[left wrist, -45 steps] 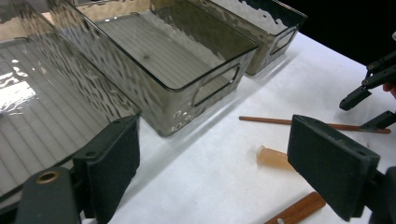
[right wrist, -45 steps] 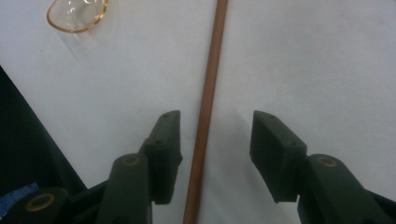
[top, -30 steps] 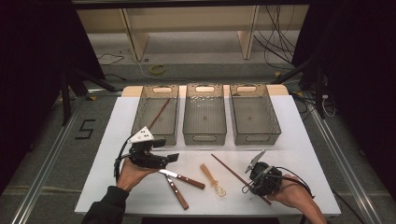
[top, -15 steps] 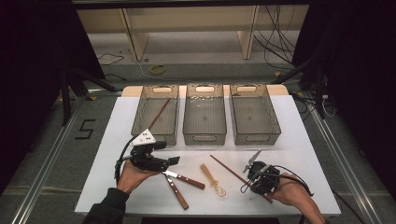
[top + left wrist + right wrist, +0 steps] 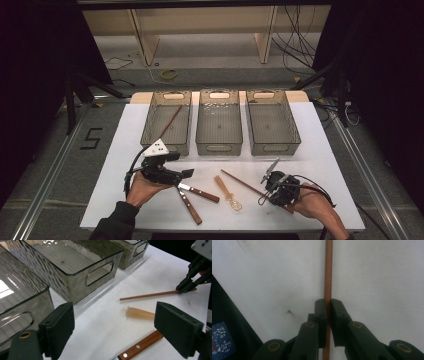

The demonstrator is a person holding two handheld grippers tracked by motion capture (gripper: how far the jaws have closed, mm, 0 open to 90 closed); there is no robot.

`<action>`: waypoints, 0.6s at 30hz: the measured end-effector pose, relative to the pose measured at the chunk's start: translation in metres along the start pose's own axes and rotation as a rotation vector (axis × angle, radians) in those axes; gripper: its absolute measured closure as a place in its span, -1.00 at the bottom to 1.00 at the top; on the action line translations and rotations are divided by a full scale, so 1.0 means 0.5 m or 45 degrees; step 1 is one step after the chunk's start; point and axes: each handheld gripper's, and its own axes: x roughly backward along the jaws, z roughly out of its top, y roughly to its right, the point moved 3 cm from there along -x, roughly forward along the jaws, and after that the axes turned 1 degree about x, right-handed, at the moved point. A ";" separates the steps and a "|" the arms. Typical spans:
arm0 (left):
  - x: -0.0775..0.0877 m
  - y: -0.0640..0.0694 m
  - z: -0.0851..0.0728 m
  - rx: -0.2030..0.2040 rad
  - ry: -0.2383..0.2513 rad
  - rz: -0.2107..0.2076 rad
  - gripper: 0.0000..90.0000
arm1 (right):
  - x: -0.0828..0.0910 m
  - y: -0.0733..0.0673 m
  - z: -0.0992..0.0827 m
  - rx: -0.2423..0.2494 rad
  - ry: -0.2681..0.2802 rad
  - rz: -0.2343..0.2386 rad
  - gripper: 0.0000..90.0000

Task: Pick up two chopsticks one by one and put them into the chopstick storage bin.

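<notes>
1. The right gripper (image 5: 327, 312) pinches the thin brown wooden chopstick (image 5: 328, 270) near its near-right end, jaws just closed on it.
2. The chopstick lies on the white table (image 5: 320, 150), long axis running far-left.
3. The left gripper (image 5: 122, 325) is spread, holding nothing.
4. A second chopstick (image 5: 169, 122) lies in the far-left smoky clear plastic bin (image 5: 151, 125).

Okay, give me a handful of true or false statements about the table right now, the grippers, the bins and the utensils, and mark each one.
1. The right gripper is clamped on a wooden chopstick. True.
2. The left gripper is shut on a knife. False: its jaws stand wide open, holding nothing.
3. Three clear bins stand in a row; the left bin holds a chopstick. True.
4. The amber plastic spoon lies in the middle bin. False: it lies on the white table.
5. Two wooden-handled knives lie on the table. True.
</notes>
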 end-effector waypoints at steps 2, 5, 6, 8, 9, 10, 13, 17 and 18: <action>-0.002 0.002 0.001 -0.011 -0.006 -0.006 -0.64 | 0.012 0.002 0.000 0.007 0.028 -0.004 0.88; -0.006 0.007 0.002 -0.022 -0.010 -0.017 -0.64 | 0.030 0.001 0.003 0.031 0.071 -0.012 0.88; -0.008 0.009 0.003 -0.023 -0.010 -0.019 -0.64 | 0.035 -0.001 0.005 0.046 0.085 -0.014 0.88; -0.011 0.012 0.005 -0.035 -0.019 -0.028 -0.64 | 0.046 -0.004 0.009 0.084 0.097 -0.025 0.88; -0.012 0.014 0.006 -0.037 -0.020 -0.034 -0.64 | 0.049 -0.006 0.012 0.114 0.107 -0.032 0.88; -0.013 0.016 0.007 -0.046 -0.029 -0.041 -0.64 | 0.053 -0.009 0.015 0.127 0.111 -0.037 0.88; -0.016 0.023 0.010 -0.067 -0.039 -0.054 -0.63 | 0.062 -0.021 0.024 0.170 0.125 -0.054 0.88; -0.019 0.036 0.015 -0.111 -0.071 -0.068 -0.63 | 0.066 -0.038 0.035 0.221 0.123 -0.050 0.88; -0.021 0.039 0.017 -0.129 -0.081 -0.067 -0.63 | 0.066 -0.042 0.039 0.231 0.126 -0.049 0.88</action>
